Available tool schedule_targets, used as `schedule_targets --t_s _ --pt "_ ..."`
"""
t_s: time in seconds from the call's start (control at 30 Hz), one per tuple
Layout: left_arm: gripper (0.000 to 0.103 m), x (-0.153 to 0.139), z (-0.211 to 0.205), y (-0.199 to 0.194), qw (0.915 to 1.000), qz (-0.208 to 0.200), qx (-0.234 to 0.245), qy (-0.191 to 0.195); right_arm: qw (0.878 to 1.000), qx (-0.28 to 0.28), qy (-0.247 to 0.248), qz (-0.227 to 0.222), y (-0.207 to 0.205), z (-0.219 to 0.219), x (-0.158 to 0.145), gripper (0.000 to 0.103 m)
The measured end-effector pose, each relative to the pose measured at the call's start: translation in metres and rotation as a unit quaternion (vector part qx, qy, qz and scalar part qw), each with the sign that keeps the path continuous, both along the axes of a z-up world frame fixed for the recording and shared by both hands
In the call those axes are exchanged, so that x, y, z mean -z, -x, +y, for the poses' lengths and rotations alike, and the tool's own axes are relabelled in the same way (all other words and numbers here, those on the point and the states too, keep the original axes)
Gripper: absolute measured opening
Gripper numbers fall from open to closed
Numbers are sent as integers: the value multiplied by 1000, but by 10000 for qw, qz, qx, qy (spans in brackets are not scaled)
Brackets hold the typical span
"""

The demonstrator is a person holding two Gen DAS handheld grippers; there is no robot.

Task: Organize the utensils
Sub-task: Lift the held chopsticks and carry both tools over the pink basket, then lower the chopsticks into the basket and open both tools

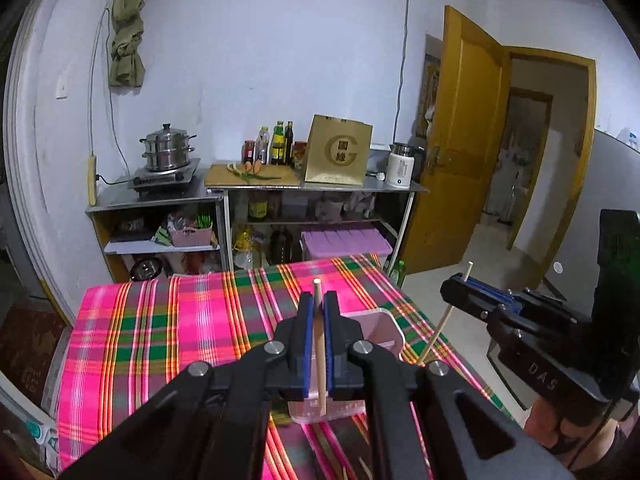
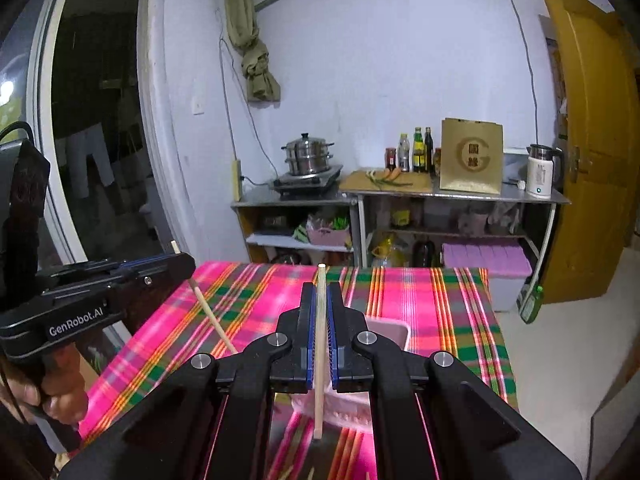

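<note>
My left gripper [image 1: 319, 312] is shut on a wooden chopstick [image 1: 319, 344], held upright above a pink plastic holder [image 1: 384, 330] on the plaid tablecloth. My right gripper [image 2: 320, 308] is shut on a second wooden chopstick [image 2: 319, 352], also upright above the pink holder [image 2: 390, 330]. The right gripper also shows in the left wrist view [image 1: 466, 286], to the right, its chopstick [image 1: 438, 332] slanting down. The left gripper shows in the right wrist view [image 2: 176, 258], to the left, with its chopstick [image 2: 214, 320]. More chopsticks [image 2: 348, 452] lie on the cloth below.
The table with the pink plaid cloth [image 1: 180, 328] ends at the right near a bare floor. Behind stand metal shelves [image 1: 256, 200] with a steamer pot [image 1: 167, 148], bottles, a cutting board, a brown box [image 1: 338, 150] and a kettle. A yellow door [image 1: 456, 140] is open at right.
</note>
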State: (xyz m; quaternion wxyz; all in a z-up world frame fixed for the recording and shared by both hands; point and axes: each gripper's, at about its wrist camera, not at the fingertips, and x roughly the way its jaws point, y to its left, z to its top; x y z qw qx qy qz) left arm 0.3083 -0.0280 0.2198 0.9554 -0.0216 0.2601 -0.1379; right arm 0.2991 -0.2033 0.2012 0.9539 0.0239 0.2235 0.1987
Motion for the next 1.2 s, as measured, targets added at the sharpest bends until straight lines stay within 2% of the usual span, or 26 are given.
schedule_targets --t_s 0.17,0.33,0.9,1.2 --pt "5 -7 0 -19 10000 -82 -11 41 9999 60 -58 -131 -18 4 -6 5" --pt "5 0 1 -32 9999 -87 -14 51 9997 82 -185 -154 -37 8 -3 5" --pt "5 65 0 -61 9991 426 56 72 9990 30 -131 419 -74 22 72 5" --pt "5 87 0 -67 9978 665 -12 17 9979 100 -73 642 -78 22 92 5"
